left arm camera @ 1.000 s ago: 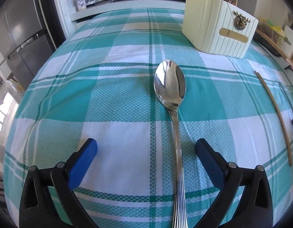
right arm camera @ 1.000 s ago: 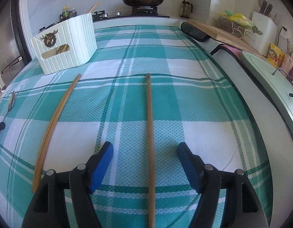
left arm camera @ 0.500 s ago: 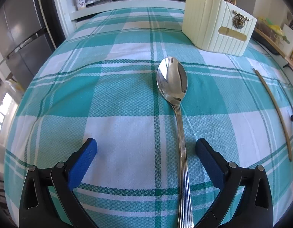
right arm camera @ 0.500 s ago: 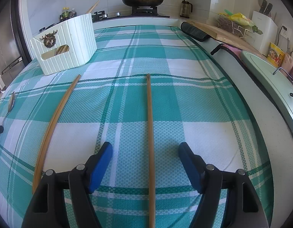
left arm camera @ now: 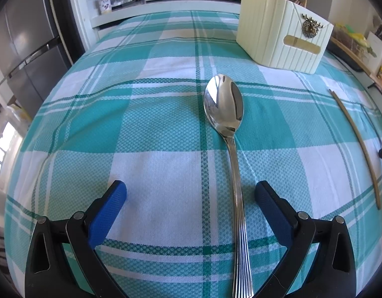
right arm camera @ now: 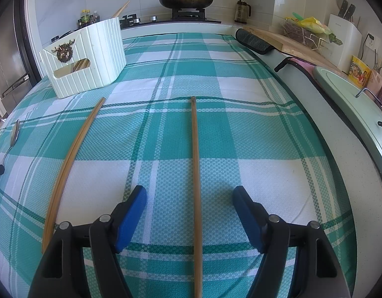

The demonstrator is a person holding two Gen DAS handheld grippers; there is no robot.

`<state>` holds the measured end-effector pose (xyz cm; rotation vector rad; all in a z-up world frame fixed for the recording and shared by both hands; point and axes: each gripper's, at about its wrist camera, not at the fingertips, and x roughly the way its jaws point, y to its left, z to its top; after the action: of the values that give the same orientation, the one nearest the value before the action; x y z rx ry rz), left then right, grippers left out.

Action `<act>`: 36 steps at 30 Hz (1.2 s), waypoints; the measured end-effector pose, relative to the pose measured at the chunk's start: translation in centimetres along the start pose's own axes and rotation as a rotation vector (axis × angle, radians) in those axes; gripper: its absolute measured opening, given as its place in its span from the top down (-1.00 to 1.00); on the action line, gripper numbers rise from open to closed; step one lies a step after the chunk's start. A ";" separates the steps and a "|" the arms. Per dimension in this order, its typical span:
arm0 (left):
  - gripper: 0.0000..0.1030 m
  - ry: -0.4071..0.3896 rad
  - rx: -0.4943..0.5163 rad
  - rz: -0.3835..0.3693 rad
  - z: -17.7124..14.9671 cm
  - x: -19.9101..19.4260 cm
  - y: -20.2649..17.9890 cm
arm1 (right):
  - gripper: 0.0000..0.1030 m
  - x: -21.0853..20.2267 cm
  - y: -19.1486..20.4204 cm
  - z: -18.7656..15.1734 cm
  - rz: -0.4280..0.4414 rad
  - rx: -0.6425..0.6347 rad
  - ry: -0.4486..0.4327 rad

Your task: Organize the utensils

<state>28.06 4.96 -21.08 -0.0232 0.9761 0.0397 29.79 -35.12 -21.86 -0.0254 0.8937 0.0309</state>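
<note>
We see no writing we can read. Our left gripper has its blue bumpy jaws spread wide over the shiny ridged metal spoon, not touching it. Our right gripper is spread over a thin wooden chopstick. Both lie on the green-and-white checked cloth, near its front edge.

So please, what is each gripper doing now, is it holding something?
Left gripper: open, holding nothing; spoon lies between its fingers.
Right gripper: open, holding nothing; chopstick lies between its fingers.
</note>
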 end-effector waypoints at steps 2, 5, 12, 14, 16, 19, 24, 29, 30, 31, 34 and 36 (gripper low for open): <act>-0.99 0.011 -0.001 -0.001 0.0 0.0 0.0 | -0.48 0.0 -0.1 0.0 0.006 0.002 0.001; -0.99 0.063 0.004 -0.010 0.3 0.0 0.0 | -0.49 0.0 -0.1 0.1 0.011 -0.012 0.015; -0.99 0.107 0.035 -0.047 1.6 0.4 -0.9 | -0.49 -0.2 -0.2 0.7 0.075 -0.125 0.166; -0.99 0.104 0.058 -0.047 2.3 0.9 -1.6 | -0.49 0.1 -0.3 1.1 0.096 -0.150 0.198; -0.99 0.105 0.073 -0.028 3.1 1.7 -2.3 | -0.48 0.5 -0.5 1.7 0.096 -0.162 0.220; -0.99 0.096 0.037 -0.015 4.2 2.4 -2.4 | -0.47 1.3 -0.8 2.9 0.081 -0.166 0.222; -0.99 0.100 0.028 -0.006 5.8 3.4 -3.2 | -0.28 3.6 -0.7 5.8 0.079 -0.141 0.203; -0.19 0.046 0.076 -0.053 7.0 3.3 -4.1 | 0.88 5.9 -1.1 9.3 0.053 -0.068 0.169; -0.06 0.028 0.088 -0.056 7.1 3.1 -4.1 | 0.88 6.3 -1.4 9.8 0.062 -0.044 0.171; 0.19 0.019 0.092 -0.060 7.2 3.1 -4.0 | 0.88 6.5 -1.7 10.2 0.080 -0.007 0.167; 0.20 0.023 0.089 -0.087 7.2 2.6 -3.4 | 0.88 5.9 -1.9 10.5 0.116 0.044 0.141; 0.20 -0.001 0.068 -0.105 7.0 1.2 -2.7 | 0.88 3.8 -1.3 10.3 0.150 0.040 0.089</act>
<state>34.62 2.52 -18.11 -0.0119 0.9738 -0.0901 40.28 -35.99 -18.33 0.0780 0.9833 0.1527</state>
